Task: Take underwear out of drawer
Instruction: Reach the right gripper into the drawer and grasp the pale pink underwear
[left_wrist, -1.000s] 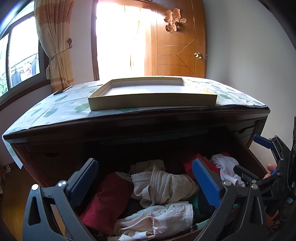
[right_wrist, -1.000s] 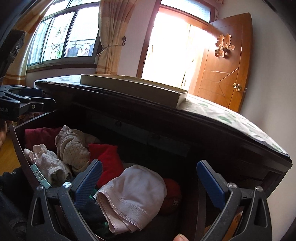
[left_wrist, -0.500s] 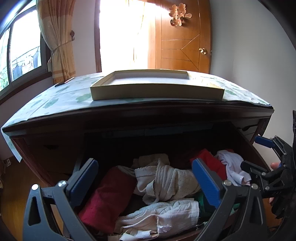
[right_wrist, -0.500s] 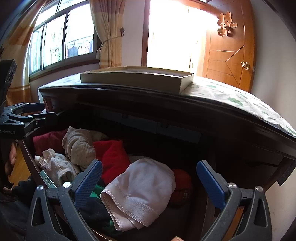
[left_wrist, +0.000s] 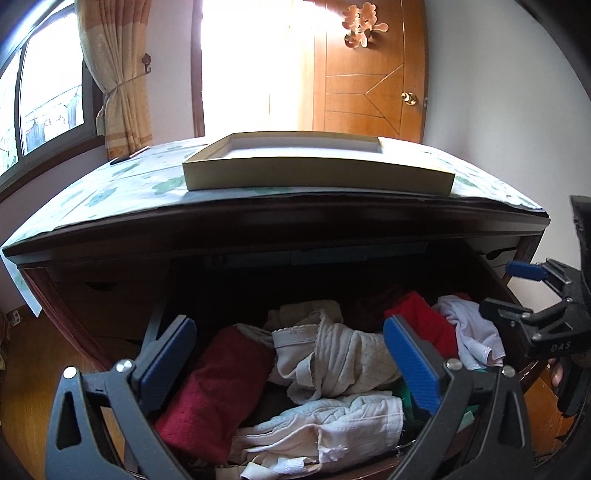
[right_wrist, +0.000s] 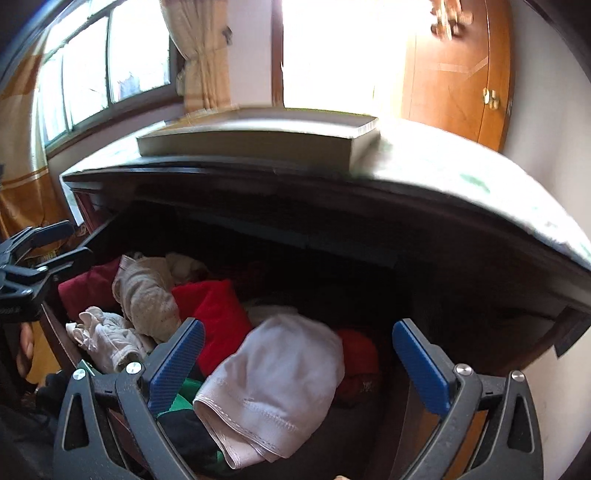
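Left gripper (left_wrist: 291, 363): we hold its fingers spread wide, gripping nothing.
Right gripper (right_wrist: 297, 363): ours too, fingers wide apart, empty.
Underwear (right_wrist: 273, 384): pale pink piece lying between our right fingers, inside the open drawer (right_wrist: 55, 325).
Cream garment (left_wrist: 332, 358): between our left fingers.

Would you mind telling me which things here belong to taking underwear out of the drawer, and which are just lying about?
Part of the job:
- open drawer
- pale pink underwear
- cream underwear
- white underwear
- left hand-held gripper, open
- right hand-held gripper, open

Lying about:
- shallow tray on the dresser top
- red cloth
- curtain
- door
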